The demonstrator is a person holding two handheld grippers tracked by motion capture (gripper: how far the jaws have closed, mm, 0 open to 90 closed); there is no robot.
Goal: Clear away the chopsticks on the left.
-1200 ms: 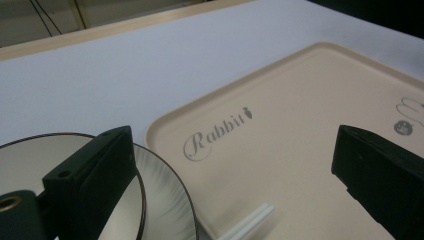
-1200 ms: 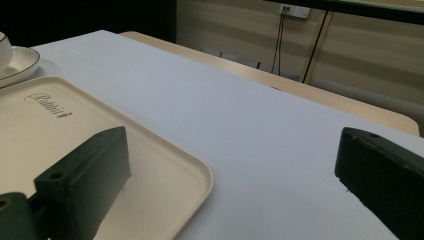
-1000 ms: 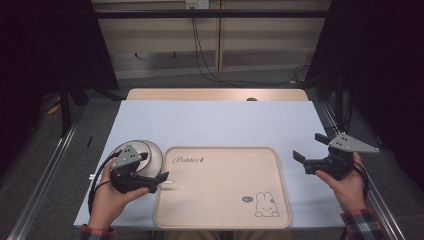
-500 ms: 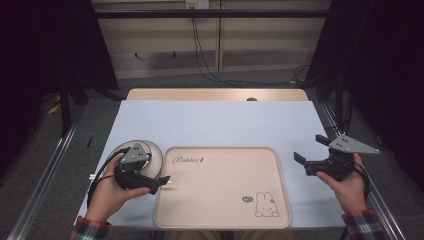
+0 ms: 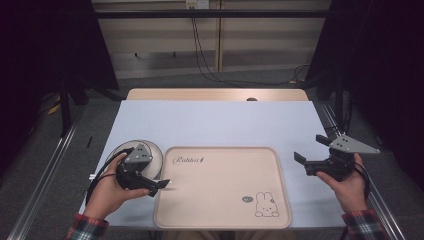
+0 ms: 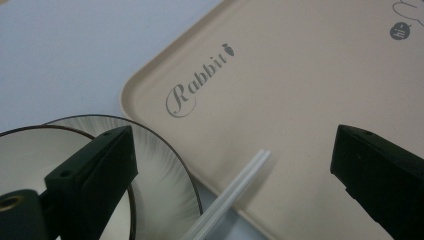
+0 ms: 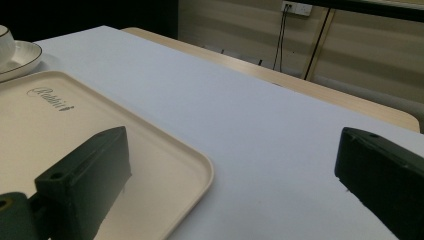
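Note:
A beige tray [image 5: 220,200] printed "Rabbit" with a rabbit drawing lies at the table's near middle. Just left of it stands a white bowl on a dark-rimmed saucer [image 5: 150,150]. A pair of thin white sticks [image 6: 235,192] lies across the tray's [image 6: 300,100] left rim beside the saucer [image 6: 165,175]. My left gripper [image 5: 159,184] hovers over those sticks, and its jaws [image 6: 235,165] stand wide apart with nothing between them. At the table's right my right gripper [image 5: 311,148] is held open and empty above the sheet, beside the tray's [image 7: 150,145] right edge.
A pale blue sheet [image 5: 215,122] covers the table, with a wooden strip [image 5: 215,94] along its far edge. Cables [image 5: 205,55] hang behind the table. Metal rails [image 5: 45,175] run along both sides. The bowl and saucer [image 7: 17,55] sit at the far left in the right gripper view.
My left hand has drifted slightly toward the near edge, staying over the white sticks. The right gripper has barely moved. Both stay open.

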